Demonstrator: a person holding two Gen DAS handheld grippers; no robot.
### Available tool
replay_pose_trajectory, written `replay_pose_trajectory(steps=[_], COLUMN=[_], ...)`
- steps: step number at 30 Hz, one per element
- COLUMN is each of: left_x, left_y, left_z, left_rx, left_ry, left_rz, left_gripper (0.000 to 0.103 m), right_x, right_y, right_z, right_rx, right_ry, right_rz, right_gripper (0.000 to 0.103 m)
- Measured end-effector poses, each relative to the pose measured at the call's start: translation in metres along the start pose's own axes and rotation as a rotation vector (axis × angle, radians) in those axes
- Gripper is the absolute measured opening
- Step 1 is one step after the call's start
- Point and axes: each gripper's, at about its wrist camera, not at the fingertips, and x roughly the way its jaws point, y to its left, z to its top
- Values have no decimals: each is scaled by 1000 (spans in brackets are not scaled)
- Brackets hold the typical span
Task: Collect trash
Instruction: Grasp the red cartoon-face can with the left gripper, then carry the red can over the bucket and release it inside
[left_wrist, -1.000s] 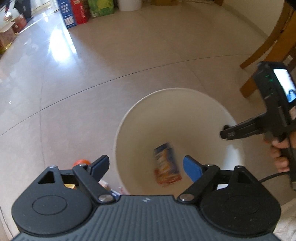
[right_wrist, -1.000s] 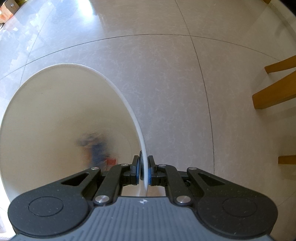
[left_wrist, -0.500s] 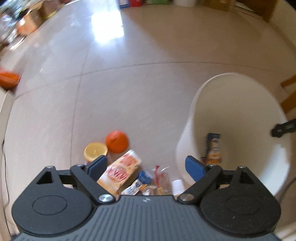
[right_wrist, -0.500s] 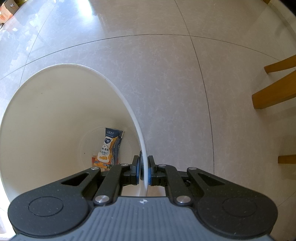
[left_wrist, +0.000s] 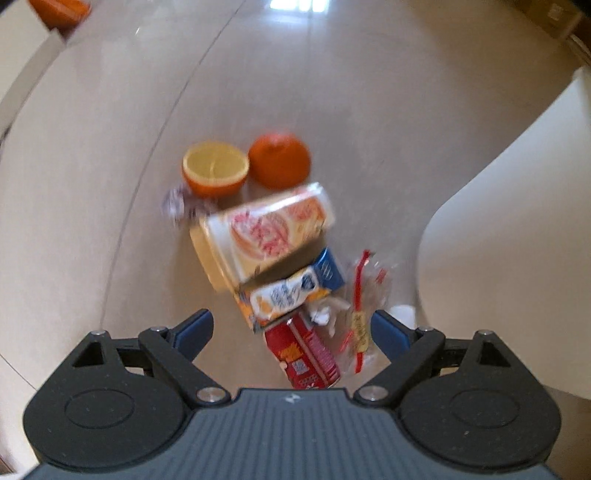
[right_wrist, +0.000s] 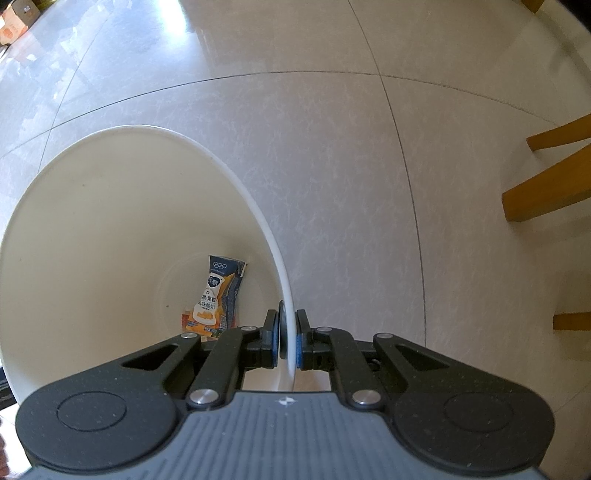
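Observation:
My left gripper (left_wrist: 291, 328) hangs open over a heap of trash on the floor, nothing pressed by its pads. Between the fingers lie a red carton (left_wrist: 306, 354), a blue-and-orange drink carton (left_wrist: 291, 291) and a clear wrapper with red stripes (left_wrist: 364, 302). Beyond them sit a larger cream-and-orange box (left_wrist: 266, 236), a half orange (left_wrist: 215, 168), a whole orange (left_wrist: 279, 159) and a crumpled wrapper (left_wrist: 175, 201). My right gripper (right_wrist: 287, 339) is shut on the white bin's rim (right_wrist: 280, 266). One drink carton (right_wrist: 216, 295) lies inside the bin.
The bin's white wall (left_wrist: 517, 236) rises close to the right of the trash heap. Wooden chair legs (right_wrist: 546, 192) stand to the right of the bin. An orange object (left_wrist: 59, 9) and a white ledge sit at the far upper left. Glossy tiled floor surrounds everything.
The left gripper swung from above the bin leftward and down over the trash heap, which now looks larger. The dropped carton settled inside the bin. The right gripper kept still on the rim.

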Motion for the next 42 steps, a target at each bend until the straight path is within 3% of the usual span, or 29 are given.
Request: replay_pose_trajectory(steps=[10,18,20,22,25,34,42], left_x=[90,119,126,133,138,132,123], left_y=[29,37,35,33,29,22,4], left_z=[-36,-58,-60,-62,-64,-60,-40], left_rx=[-224,-347,-351,-356,-356,-287,-152], left_ry=[116,138,151,167,164,139,190], left_rz=[-32,-94,-91,-95,-83,-39,-15], left_gripper=[89,84,80,67,57,52,52], right_x=[-1,-2,-2,-2,-2,0,-1], right_y=[1,1,2,3,5,3,4], right_z=[-1,-2,-2,-3,-3,-2,-1], right_rx=[0,0,0,-5,-6,2,-2], right_ry=[-6,-10,-12,-15,-16,-10,-10], right_rz=[-3,-5,-7,-12,-13,-10,-15], right_gripper=[11,11,11,11,11,11,11])
